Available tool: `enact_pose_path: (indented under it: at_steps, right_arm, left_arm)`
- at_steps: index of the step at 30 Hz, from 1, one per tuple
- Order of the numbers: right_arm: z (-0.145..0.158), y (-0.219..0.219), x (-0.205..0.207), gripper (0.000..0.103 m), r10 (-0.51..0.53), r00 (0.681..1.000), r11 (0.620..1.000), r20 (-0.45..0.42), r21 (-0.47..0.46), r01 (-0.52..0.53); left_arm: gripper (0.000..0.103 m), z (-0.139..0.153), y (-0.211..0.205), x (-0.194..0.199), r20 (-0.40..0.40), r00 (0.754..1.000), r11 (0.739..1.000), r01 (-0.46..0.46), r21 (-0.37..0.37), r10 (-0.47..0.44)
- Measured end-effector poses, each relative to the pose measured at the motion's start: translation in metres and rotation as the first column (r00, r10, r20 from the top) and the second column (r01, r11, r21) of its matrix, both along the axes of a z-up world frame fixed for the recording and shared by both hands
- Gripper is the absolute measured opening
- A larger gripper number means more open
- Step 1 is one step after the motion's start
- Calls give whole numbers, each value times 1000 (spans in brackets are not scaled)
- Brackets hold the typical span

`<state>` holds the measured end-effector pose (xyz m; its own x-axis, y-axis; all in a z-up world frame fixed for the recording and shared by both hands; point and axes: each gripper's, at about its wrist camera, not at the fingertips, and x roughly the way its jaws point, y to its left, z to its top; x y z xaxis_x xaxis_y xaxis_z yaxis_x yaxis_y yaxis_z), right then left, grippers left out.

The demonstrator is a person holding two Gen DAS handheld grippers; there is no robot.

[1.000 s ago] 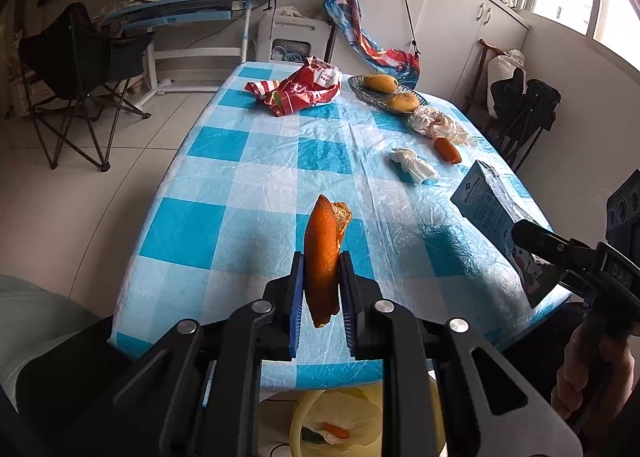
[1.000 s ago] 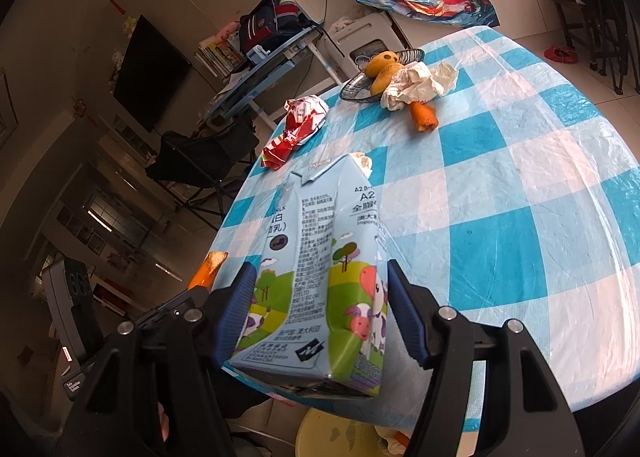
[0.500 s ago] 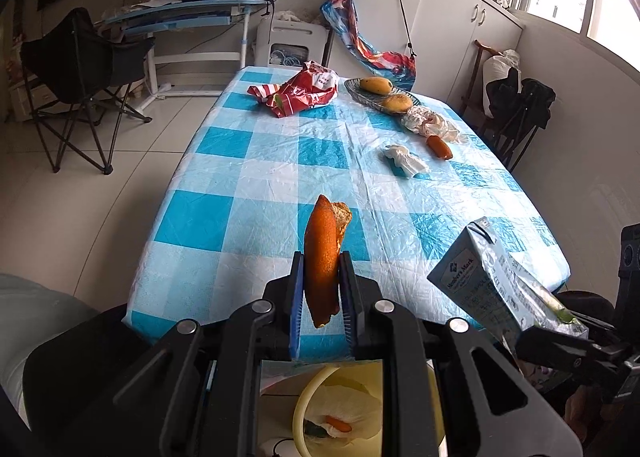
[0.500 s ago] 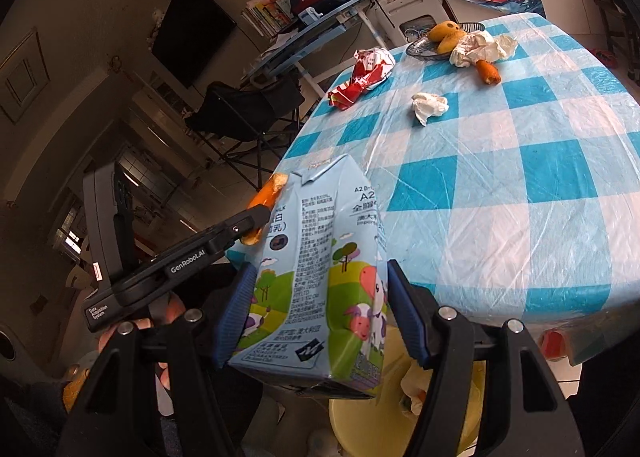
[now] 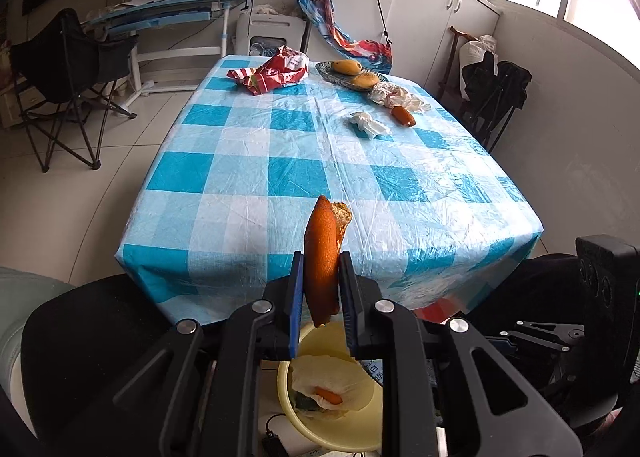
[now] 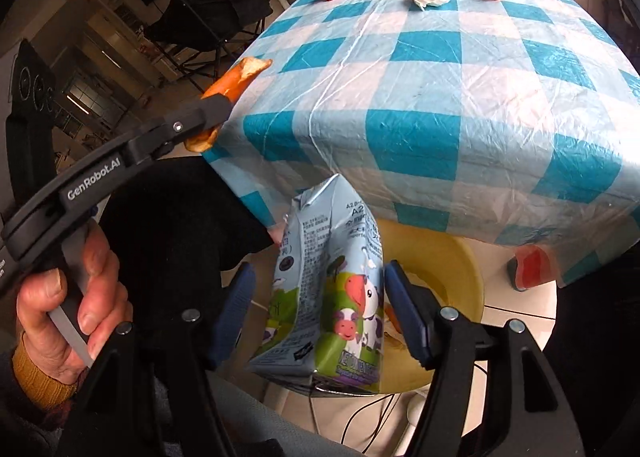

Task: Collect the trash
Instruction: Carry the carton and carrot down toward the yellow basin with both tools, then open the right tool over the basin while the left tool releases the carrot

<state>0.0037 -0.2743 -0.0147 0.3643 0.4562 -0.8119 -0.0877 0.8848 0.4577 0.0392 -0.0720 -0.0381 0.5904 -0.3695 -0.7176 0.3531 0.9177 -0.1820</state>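
We are pinching an orange peel upright in our left gripper, its blue pads closed against both sides, above the yellow bin on the floor just off the table's near edge. The left view is showing us what is lying inside that bin: a white tissue with an orange scrap on it. The right view is hiding that, since a milk carton is filling the gap in our right gripper; the right pad is touching the carton, the left pad is standing a little off it, so we cannot tell whether the grip is holding. Only this view is catching the left hand squeezing its handle. Farther out on the checked table are lying a crumpled tissue, a second orange piece beside a plastic wrap, a red wrapper and a fruit dish.
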Motion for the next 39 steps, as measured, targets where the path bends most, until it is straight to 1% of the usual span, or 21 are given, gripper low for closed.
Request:
enact_pose_path:
  at_steps: [2,3,7,9,11,13,14,15,16,17,18,21,24,26,29,34,39]
  right_arm:
    - [8,-16,-3,67,-77,996,996,48,44,75]
    - [12,-24,-7,70,-119,990,992,78,56,115]
    - [24,-41,-15,75,-240,956,970,167,78,230]
    - [27,-47,-18,76,-284,938,959,198,80,273]
    - [27,-50,-20,79,-307,929,951,207,85,296]
    - [25,-53,-20,79,-329,921,944,209,83,318]
    - [25,-59,-19,79,-335,918,942,209,90,323]
    - [25,-59,-19,79,-341,916,940,211,94,328]
    - [28,-58,-18,79,-346,914,938,213,94,333]
    - [28,-59,-18,80,-350,912,937,214,96,337]
    - [28,-61,-20,80,-352,911,936,214,97,339]
    - [29,-61,-22,81,-356,909,934,218,95,343]
    - [30,-60,-23,81,-354,908,935,222,91,342]
    - [29,-61,-24,81,-355,908,935,223,91,343]
    - [30,-61,-25,81,-358,906,934,228,92,346]
    - [30,-62,-25,82,-357,906,934,229,88,346]
    - [31,-60,-25,82,-354,907,935,230,84,344]
  left_arm:
    - [17,-6,1,-3,-23,1000,1000,5,-1,-5]
    - [17,-9,0,-4,-34,999,1000,6,2,-6]
    - [17,-18,-3,-8,-70,997,1000,29,3,-29]
    - [17,-22,-9,-12,-89,994,998,64,11,-62]
    - [17,-31,-19,-14,-132,985,993,117,13,-114]
    - [20,-40,-28,-16,-178,972,986,162,31,-154]
    - [27,-43,-31,-17,-188,969,984,174,44,-163]
    - [41,-44,-34,-19,-183,970,983,174,63,-160]
    - [49,-42,-34,-20,-171,974,983,166,77,-151]
    - [61,-40,-33,-21,-157,978,985,153,81,-139]
    - [65,-38,-30,-21,-147,981,987,140,75,-128]
    - [72,-34,-20,-18,-143,986,994,92,52,-84]
    - [73,-31,-9,-13,-140,989,999,47,26,-43]
    - [74,-27,-3,-13,-118,993,1000,23,8,-22]
    - [78,-20,3,-14,-67,998,1000,-12,-7,11]
    - [80,-8,10,-17,12,997,998,-70,-6,70]
    - [82,-3,18,-16,48,991,993,-121,-5,121]
